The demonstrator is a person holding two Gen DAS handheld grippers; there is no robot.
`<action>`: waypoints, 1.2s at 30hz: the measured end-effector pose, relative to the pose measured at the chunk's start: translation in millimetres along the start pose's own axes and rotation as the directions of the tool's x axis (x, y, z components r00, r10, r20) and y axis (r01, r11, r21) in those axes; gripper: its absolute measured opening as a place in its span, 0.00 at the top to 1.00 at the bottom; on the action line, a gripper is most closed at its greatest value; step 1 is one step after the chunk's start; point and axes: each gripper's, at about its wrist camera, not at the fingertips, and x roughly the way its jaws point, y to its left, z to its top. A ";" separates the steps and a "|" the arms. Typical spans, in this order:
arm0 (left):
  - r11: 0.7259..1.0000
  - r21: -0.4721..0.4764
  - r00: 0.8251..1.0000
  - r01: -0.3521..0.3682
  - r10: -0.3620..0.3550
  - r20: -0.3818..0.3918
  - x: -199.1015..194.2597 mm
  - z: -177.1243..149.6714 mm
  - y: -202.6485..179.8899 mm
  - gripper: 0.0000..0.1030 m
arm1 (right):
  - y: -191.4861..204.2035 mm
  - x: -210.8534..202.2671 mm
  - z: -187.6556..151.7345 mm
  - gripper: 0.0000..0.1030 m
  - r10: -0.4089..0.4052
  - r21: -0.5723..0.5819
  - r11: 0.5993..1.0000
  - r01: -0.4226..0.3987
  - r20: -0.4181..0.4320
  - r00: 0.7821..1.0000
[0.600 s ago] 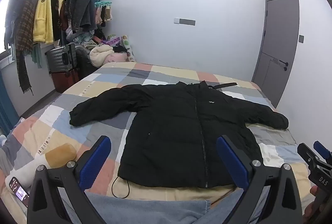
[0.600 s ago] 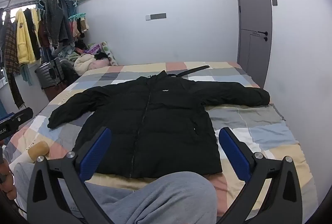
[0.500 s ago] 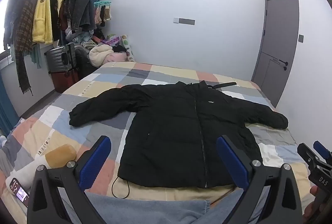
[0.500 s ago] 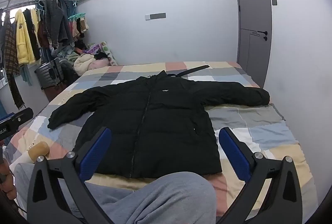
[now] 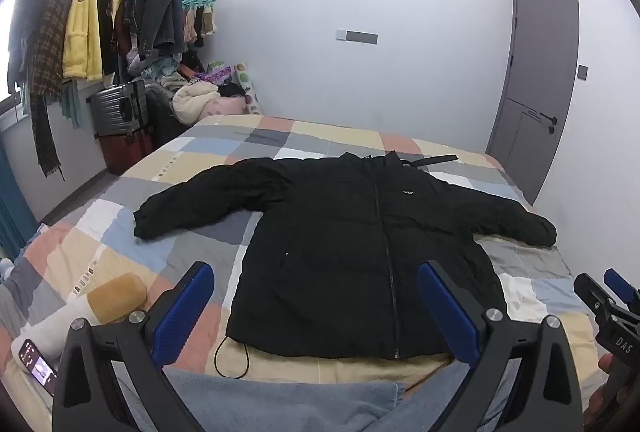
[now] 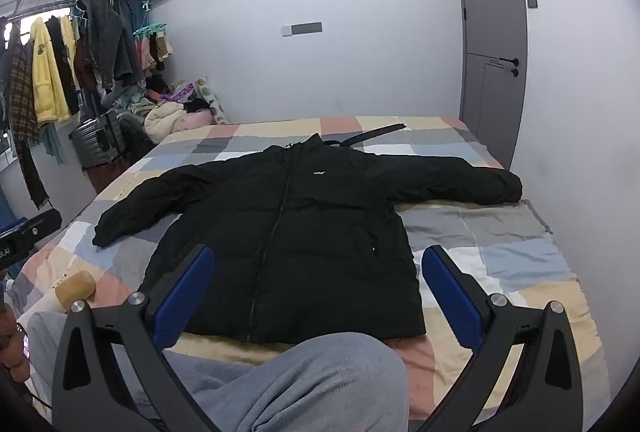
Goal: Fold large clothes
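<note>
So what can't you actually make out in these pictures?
- Jacket logo: too small to read, both views.
- Jacket's hem, right wrist view: partly hidden behind the person's knee.
- Phone screen, left wrist view: cut by the edge, too small.
- Clothes rack: items overlap.

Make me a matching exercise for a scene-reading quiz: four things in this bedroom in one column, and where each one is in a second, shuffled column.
Things:
1. black puffer jacket
2. yellow fleece robe
3. silver suitcase
4. smartphone

Places:
A. standing on the floor under the hanging clothes
B. spread flat on the patchwork bed cover, sleeves out
C. on the bed's near left corner, screen lit
D. hanging on the overhead rail

Pairs: 1-B, 2-D, 3-A, 4-C
</note>
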 end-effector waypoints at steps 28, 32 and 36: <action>0.999 0.016 0.999 0.033 -0.033 0.012 20.2 -9.6 -6.8 0.00 | -6.1 28.8 -18.1 0.00 0.027 0.012 1.000 -0.027 -0.006 1.000; 0.999 0.009 0.999 0.034 -0.034 0.009 25.3 -14.8 -8.5 0.00 | -2.1 33.4 -24.3 0.00 0.026 0.008 1.000 -0.026 -0.012 1.000; 0.999 0.016 0.999 0.042 -0.042 -0.008 29.8 -23.5 -15.0 0.00 | -3.8 34.7 -32.2 0.00 0.028 0.029 0.999 -0.027 -0.016 0.999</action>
